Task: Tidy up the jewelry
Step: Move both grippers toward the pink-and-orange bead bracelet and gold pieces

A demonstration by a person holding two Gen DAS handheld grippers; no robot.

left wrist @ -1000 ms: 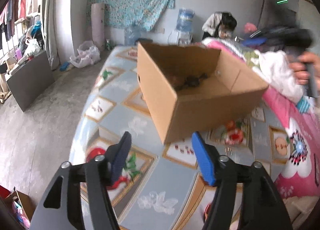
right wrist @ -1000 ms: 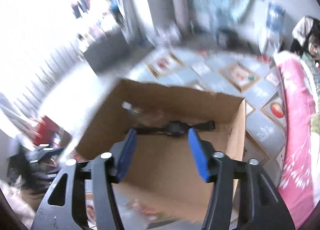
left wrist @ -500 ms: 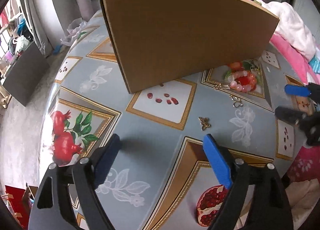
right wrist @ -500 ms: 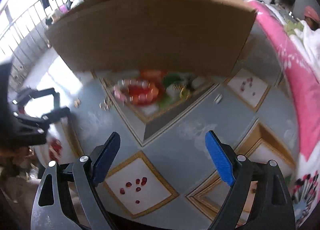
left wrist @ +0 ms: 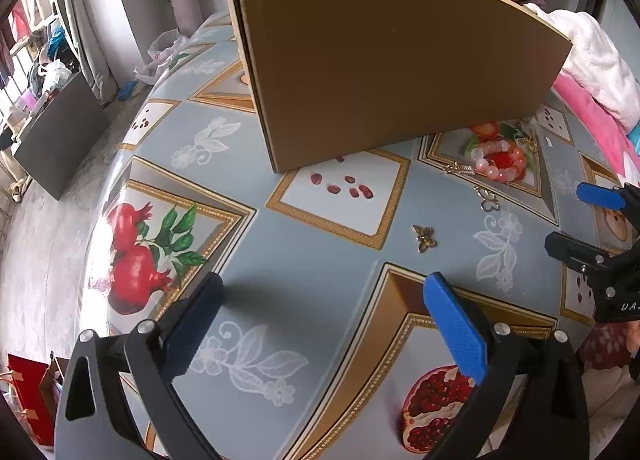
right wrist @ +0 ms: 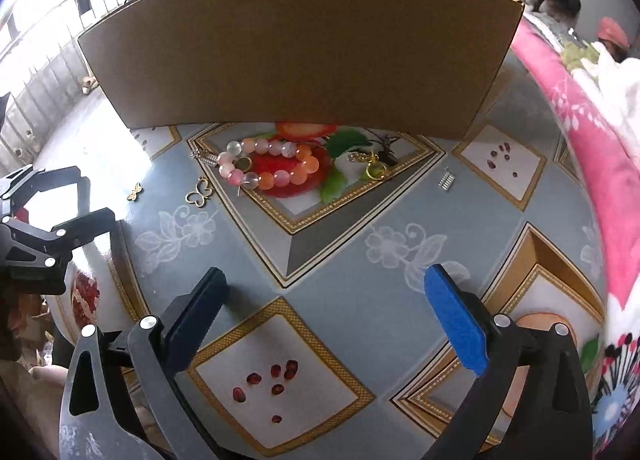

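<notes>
Both hand-held grippers, left point(left wrist: 320, 324) and right point(right wrist: 324, 316), are opening empty; the slippery bead bracelet point(right wrist: 268, 165) probably wants pinching across its strand.

– What is lying on the surface point(right wrist: 360, 268)?
– A cardboard box point(right wrist: 304, 43) is standing at twelve o'clock. Just before it a pink bead bracelet point(right wrist: 268, 165) is resting, gold earrings point(right wrist: 370, 163) at its three o'clock, two butterfly charms point(right wrist: 199, 192) at its nine o'clock.
</notes>
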